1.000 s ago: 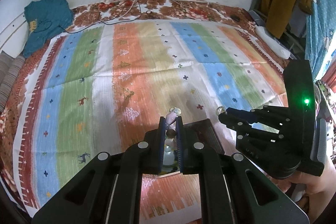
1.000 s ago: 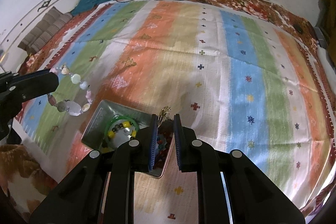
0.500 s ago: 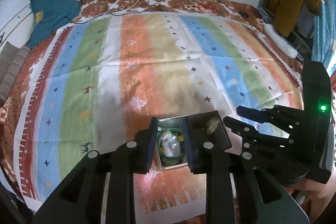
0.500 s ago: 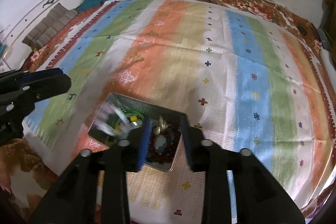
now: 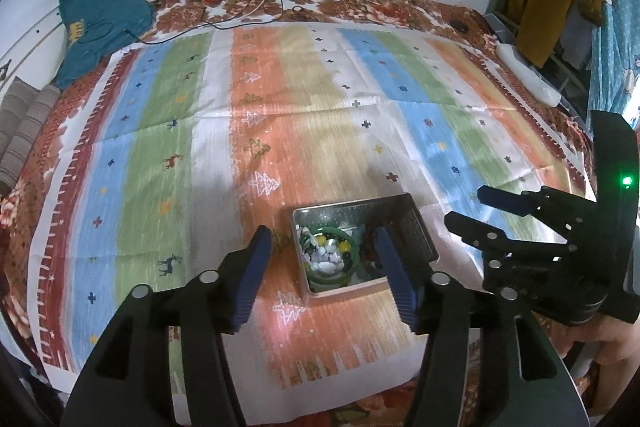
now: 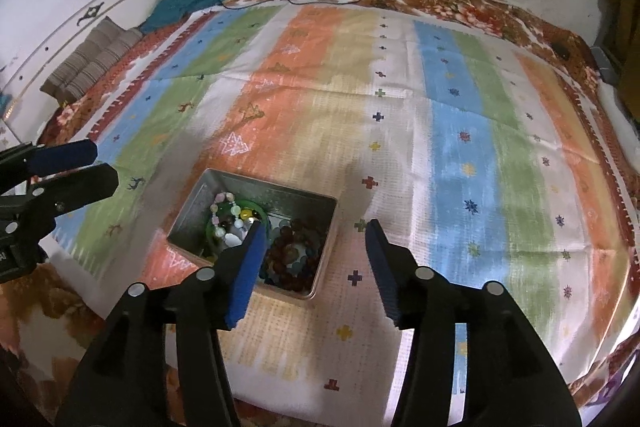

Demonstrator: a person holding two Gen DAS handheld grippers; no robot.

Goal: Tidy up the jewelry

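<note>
A striped bedspread is being shown covering the bed, with a metal tin sitting near its front edge. Inside the tin a green bangle and a pale bead bracelet are lying left, dark beads right. The left gripper is being held spread above the tin, empty. The right gripper is being held spread too, its left finger overlapping the tin. A teal shirt is lying at the far left corner.

Black left tool with blue pads, silver screws.
</note>
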